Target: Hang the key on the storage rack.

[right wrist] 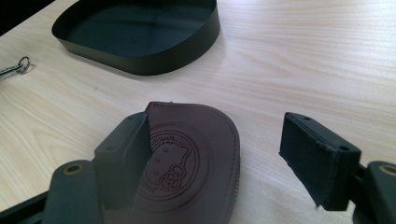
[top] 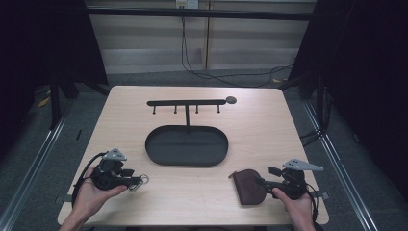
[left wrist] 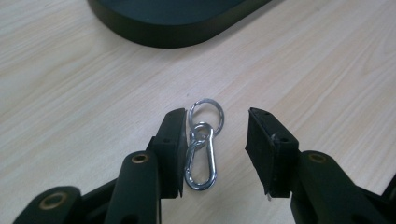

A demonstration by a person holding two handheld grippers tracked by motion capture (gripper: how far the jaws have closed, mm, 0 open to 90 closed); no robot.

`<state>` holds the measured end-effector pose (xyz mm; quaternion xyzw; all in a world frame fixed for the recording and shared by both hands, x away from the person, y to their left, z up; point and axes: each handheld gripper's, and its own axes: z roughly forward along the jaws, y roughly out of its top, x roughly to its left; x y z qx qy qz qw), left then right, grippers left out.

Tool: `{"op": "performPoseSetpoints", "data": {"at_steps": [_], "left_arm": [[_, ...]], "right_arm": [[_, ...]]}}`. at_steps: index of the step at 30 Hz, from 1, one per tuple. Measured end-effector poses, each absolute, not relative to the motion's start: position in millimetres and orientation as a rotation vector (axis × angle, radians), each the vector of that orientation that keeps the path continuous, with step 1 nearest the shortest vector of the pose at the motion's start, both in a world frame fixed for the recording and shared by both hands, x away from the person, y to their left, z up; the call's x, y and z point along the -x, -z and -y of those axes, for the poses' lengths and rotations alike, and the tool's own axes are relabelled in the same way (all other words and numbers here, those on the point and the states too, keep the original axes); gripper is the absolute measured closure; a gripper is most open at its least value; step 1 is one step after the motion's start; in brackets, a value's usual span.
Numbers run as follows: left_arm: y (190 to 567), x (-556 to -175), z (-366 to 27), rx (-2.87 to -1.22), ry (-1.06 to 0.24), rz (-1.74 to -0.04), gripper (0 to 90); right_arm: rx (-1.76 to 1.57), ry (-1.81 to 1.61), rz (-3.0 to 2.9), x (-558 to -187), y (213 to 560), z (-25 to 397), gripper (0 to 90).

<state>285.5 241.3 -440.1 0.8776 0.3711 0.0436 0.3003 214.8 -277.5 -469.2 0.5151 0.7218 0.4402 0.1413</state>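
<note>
On the left of the pale wooden tabletop [top: 269, 125], the person's left hand [top: 89, 195] holds the left gripper [top: 136, 182] low over the wood. Its fingers [left wrist: 170, 140] stand apart, and between them lies a silver metal carabiner clip with a split key ring [left wrist: 201, 149], flat on the wood. The clip sits just beside one finger, close enough that I cannot tell whether they touch; the other finger is clear of it. Nothing is grasped.

In the middle sits a black oval metal tray [top: 186, 145], and behind it rises a black bar with small hooks [top: 186, 102] on a post.

To the right, near the front edge, lies a dark brown leather pouch with an embossed round stamp [right wrist: 196, 158]. The right gripper [top: 262, 182] has its fingers [right wrist: 317, 158] spread wide; one hangs over the pouch, the other stands off to the side above bare wood.
</note>
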Motion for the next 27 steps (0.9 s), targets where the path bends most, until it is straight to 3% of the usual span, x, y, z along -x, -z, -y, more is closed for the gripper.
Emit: {"op": "performPoseSetpoints", "data": {"at_steps": [10, 14, 27], "left_arm": [[437.6, -305.1, -222.2, -2.472, -0.117, -0.966, 57.9], [438.3, -312.8, -216.2, -2.534, -0.088, -0.973, 53.9], [445.7, -332.4, -205.2, -2.677, 0.013, -0.912, 58.3]], "right_arm": [[-1.490, -1.273, -2.083, -214.7, 469.3, 277.9, 24.4], [-1.485, -1.275, -2.082, -214.5, 469.2, 277.9, 24.4], [-1.467, -1.288, -2.076, -213.9, 468.1, 277.2, 23.1]]}}
